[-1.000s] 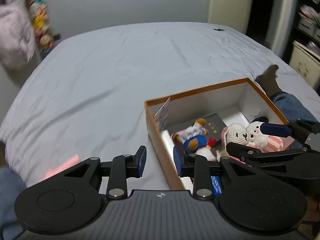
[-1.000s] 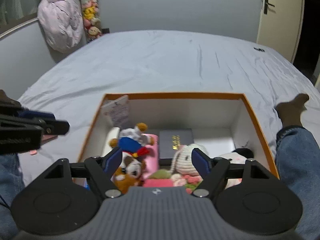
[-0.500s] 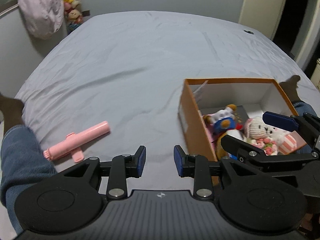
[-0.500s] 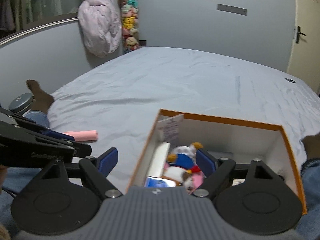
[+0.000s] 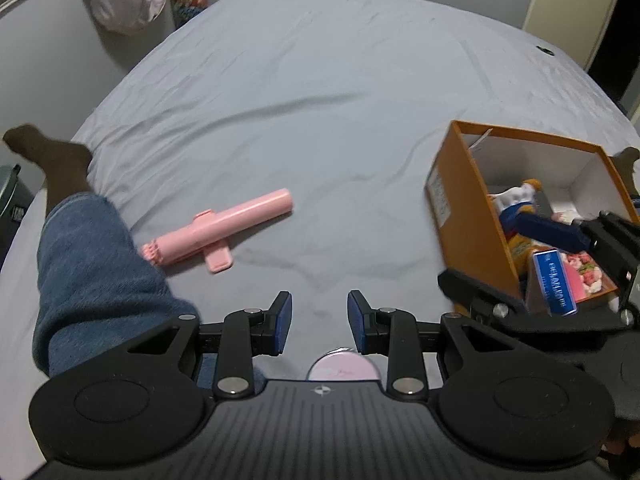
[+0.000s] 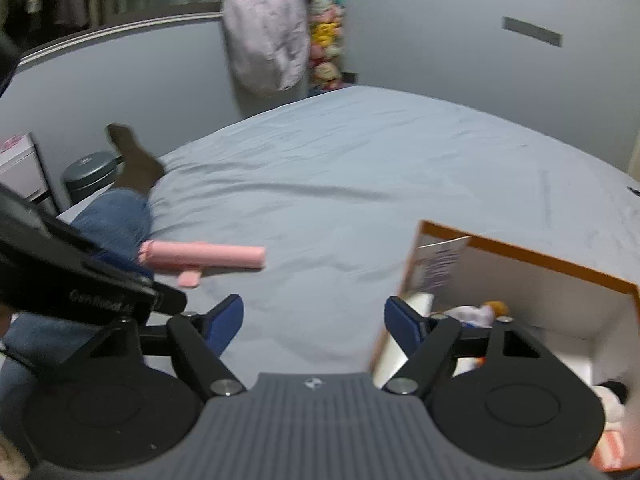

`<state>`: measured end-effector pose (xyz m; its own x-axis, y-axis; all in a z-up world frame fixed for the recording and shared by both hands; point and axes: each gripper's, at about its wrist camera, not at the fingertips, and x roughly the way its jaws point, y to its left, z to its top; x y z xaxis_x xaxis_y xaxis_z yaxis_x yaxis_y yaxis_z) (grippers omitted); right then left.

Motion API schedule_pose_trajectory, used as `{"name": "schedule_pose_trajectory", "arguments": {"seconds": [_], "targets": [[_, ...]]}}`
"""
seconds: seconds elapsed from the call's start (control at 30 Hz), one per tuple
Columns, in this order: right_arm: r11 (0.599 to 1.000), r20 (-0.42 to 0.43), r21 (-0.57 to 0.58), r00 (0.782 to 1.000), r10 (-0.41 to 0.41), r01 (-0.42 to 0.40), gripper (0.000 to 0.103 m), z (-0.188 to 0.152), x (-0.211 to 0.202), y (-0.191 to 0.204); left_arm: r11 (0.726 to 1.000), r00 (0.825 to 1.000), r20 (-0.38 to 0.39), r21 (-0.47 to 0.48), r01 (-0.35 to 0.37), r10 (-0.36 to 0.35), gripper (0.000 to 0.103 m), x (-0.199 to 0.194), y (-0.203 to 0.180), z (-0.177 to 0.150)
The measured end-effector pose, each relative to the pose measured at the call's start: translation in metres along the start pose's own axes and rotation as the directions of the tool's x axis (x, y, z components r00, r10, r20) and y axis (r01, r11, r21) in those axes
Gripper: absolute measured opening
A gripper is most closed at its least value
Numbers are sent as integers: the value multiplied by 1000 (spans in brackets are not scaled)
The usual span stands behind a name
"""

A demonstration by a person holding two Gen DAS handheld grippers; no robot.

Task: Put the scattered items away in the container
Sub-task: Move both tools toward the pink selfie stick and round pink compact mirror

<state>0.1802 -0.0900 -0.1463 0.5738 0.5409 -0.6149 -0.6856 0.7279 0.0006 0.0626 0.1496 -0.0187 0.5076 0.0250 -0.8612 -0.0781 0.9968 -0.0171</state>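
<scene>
Lying on the grey bed sheet [image 5: 320, 100] is a pink stick toy [image 5: 218, 232] with a little clip on its side, and it is just beside your leg in blue jeans [image 5: 92, 264]. Your left gripper [image 5: 319, 323] hangs above the sheet with a narrow gap between its blue pads, and nothing is in that gap. The pink stick is up and to the left of those pads, apart from them. A round pink thing [image 5: 343, 366] peeks out just under the left gripper; you cannot tell what it is. Your right gripper [image 6: 314, 320] stands wide, its jaws are closing, and only bare sheet shows between them. In the right view the pink stick [image 6: 202, 260] is up and to the left of it, near the black arm of your other tool. The orange box [image 5: 470, 216] with white inside sits on the sheet to the right. Inside it are a duck plush toy [image 5: 516, 204], a blue packet [image 5: 556, 282] and a flowery pink thing [image 5: 584, 276]. A white paper tag [image 6: 438, 264] leans in the box's near corner. Far back, a pale bundle [image 6: 264, 32] hangs by the wall, next to a stack of soft toys [image 6: 326, 40].
</scene>
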Motion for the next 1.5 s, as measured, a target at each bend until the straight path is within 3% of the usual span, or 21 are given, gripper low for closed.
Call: {"name": "schedule_pose_trajectory", "arguments": {"seconds": [0.2, 0.4, 0.63, 1.0, 1.2, 1.33, 1.43, 1.5], "targets": [[993, -80, -51, 991, 105, -109, 65, -5, 18, 23, 1000, 999, -52, -12, -9, 8, 36, 9, 23, -7], [980, -207, -33, 960, 186, -197, 60, -14, 47, 40, 1000, 995, -95, -27, -1, -1, 36, 19, 38, -14], [965, -368, 36, 895, 253, -259, 56, -26, 86, 44, 999, 990, -138, -33, 20, -24, 36, 34, 43, -18], [944, -522, 207, 787, 329, -258, 53, -52, 132, 32, 998, 987, -155, -60, 31, -40, 36, 47, 52, -16], [938, -535, 235, 772, 345, -256, 57, -56, 144, 34, 997, 986, -163, -73, 36, -48, 36, 51, 57, -14], [940, -536, 214, 773, 341, -266, 57, -56, 148, 41, 996, 986, -163, -83, 29, -42, 36, 51, 59, -14], [939, -526, 216, 779, 342, -267, 50, -55, 146, 42, 997, 987, -158, -76, 23, -35, 36, 49, 57, -14], [931, -520, 248, 774, 361, -268, 35, -53, 143, 38, 997, 988, -151, -68, 21, -31, 36, 47, 55, -13]]}}
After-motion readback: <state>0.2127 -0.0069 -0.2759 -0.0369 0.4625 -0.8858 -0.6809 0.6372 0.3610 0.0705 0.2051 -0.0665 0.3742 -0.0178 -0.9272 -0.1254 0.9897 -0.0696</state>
